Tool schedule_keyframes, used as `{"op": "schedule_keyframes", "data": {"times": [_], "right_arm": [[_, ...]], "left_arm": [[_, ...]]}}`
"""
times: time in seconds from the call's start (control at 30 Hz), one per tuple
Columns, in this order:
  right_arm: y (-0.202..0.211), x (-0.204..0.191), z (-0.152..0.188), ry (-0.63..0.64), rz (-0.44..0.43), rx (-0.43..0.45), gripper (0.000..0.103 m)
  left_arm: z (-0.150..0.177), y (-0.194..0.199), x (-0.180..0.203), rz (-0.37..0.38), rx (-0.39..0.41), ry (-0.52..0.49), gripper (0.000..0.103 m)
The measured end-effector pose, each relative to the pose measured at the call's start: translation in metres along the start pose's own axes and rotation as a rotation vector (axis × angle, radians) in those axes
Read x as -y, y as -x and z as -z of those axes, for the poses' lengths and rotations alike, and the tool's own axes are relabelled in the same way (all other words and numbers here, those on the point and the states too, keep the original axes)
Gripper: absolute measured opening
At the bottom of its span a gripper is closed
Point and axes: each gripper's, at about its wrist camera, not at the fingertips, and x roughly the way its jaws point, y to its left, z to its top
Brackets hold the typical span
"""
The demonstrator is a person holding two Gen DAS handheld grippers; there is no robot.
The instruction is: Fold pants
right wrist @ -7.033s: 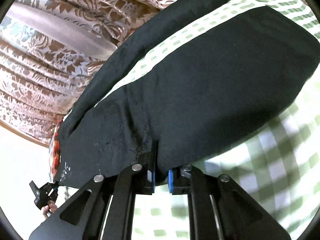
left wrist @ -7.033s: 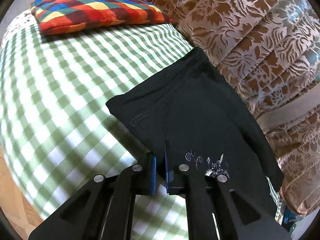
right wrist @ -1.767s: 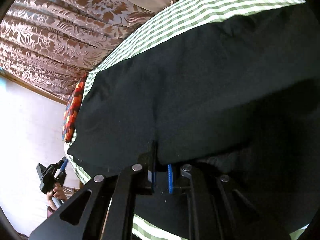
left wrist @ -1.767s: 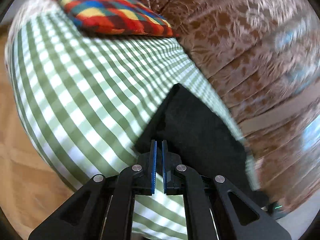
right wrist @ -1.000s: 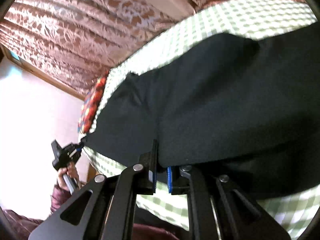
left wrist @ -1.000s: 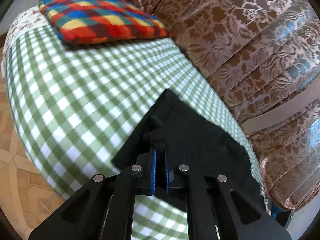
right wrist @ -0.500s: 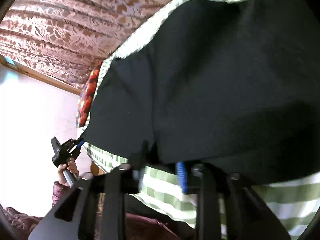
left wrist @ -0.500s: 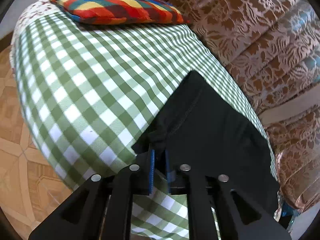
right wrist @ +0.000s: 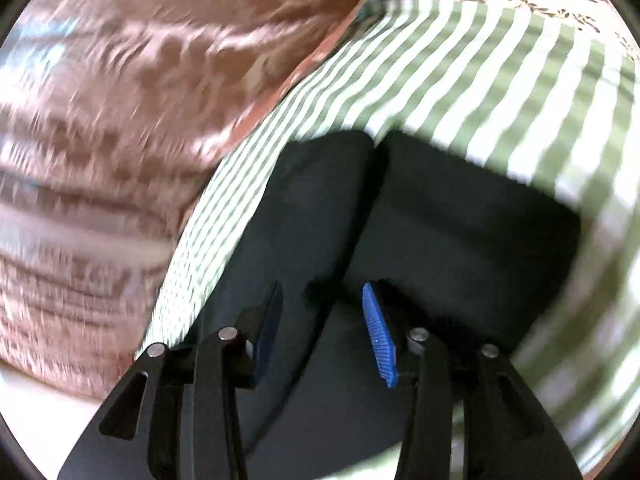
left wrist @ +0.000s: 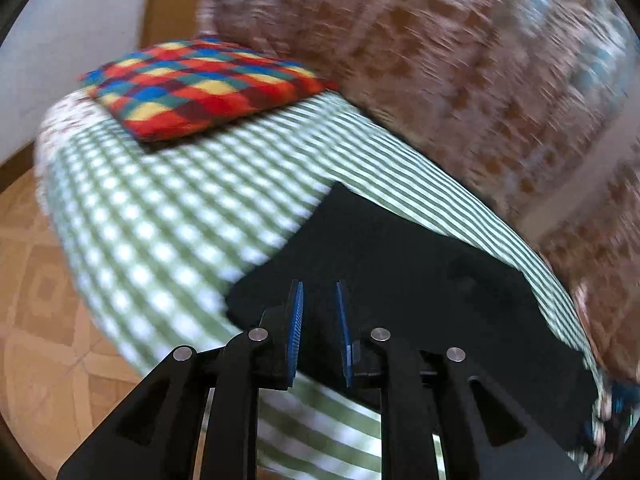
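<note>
The black pants (left wrist: 400,264) lie folded on the green checked bed cover (left wrist: 168,216); they also show in the right wrist view (right wrist: 440,232) as a folded stack with a crease down its middle. My left gripper (left wrist: 319,300) is open just above the near edge of the pants, holding nothing. My right gripper (right wrist: 320,300) is open wide over the fold, empty. Both views are motion-blurred.
A red, blue and yellow checked pillow (left wrist: 208,88) lies at the far end of the bed. Brown patterned curtains (left wrist: 460,60) hang along the bed's far side, and also show in the right wrist view (right wrist: 120,120). Tiled floor (left wrist: 40,320) lies beyond the bed's left edge.
Both grippers have opened and let go of the pants, which now lie folded on the bed. Both grippers have pulled back and swung, blurring the views.
</note>
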Motion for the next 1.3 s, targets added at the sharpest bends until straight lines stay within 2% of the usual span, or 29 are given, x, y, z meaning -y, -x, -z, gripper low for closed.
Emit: {"op": "schedule_keyframes", "data": {"times": [0.07, 0.17, 0.23, 0.33, 0.47, 0.57, 0.67, 0.77, 0.87, 1.0, 1.1, 1.17, 1.2, 1.27, 1.3], "right_arm": [[-0.012, -0.002, -0.017, -0.013, 0.03, 0.009, 0.041], [-0.026, 0.001, -0.035, -0.024, 0.079, 0.015, 0.035], [-0.029, -0.006, -0.041, 0.005, 0.088, 0.019, 0.012], [-0.017, -0.02, -0.04, 0.07, 0.072, 0.035, 0.01], [0.027, -0.042, -0.035, 0.163, 0.03, 0.079, 0.006], [0.064, -0.037, -0.029, 0.175, 0.008, 0.113, 0.006], [0.087, -0.015, -0.025, 0.143, 0.033, 0.133, 0.006], [0.086, 0.013, -0.018, 0.096, 0.078, 0.105, 0.006], [0.068, 0.04, -0.013, 0.049, 0.132, 0.067, 0.006], [0.057, 0.067, -0.007, -0.003, 0.107, 0.047, 0.006], [0.061, 0.076, -0.008, -0.043, 0.043, 0.054, 0.012], [0.066, 0.077, -0.011, -0.048, 0.034, 0.059, 0.023], [0.069, 0.077, -0.013, -0.062, 0.022, 0.066, 0.032], [0.074, 0.075, -0.019, -0.065, 0.042, 0.095, 0.032], [0.075, 0.073, -0.02, -0.062, 0.056, 0.102, 0.027]], "left_arm": [[0.008, -0.007, 0.027, 0.074, -0.035, -0.063, 0.015], [0.02, -0.016, 0.064, 0.142, -0.072, -0.156, 0.015], [0.029, -0.024, 0.084, 0.185, -0.108, -0.191, 0.015], [0.041, -0.034, 0.115, 0.25, -0.153, -0.261, 0.015], [0.058, -0.037, 0.158, 0.399, -0.213, -0.383, 0.015], [0.072, -0.038, 0.186, 0.492, -0.253, -0.478, 0.015], [0.083, -0.041, 0.207, 0.547, -0.288, -0.54, 0.015], [0.093, -0.046, 0.221, 0.578, -0.325, -0.57, 0.015], [0.104, -0.05, 0.232, 0.596, -0.367, -0.607, 0.015], [0.118, -0.053, 0.236, 0.601, -0.424, -0.651, 0.015], [0.126, -0.062, 0.236, 0.578, -0.454, -0.643, 0.015], [0.129, -0.066, 0.235, 0.571, -0.463, -0.635, 0.015], [0.13, -0.067, 0.235, 0.57, -0.463, -0.629, 0.015], [0.129, -0.068, 0.234, 0.573, -0.464, -0.614, 0.015], [0.129, -0.067, 0.234, 0.575, -0.461, -0.61, 0.015]]}}
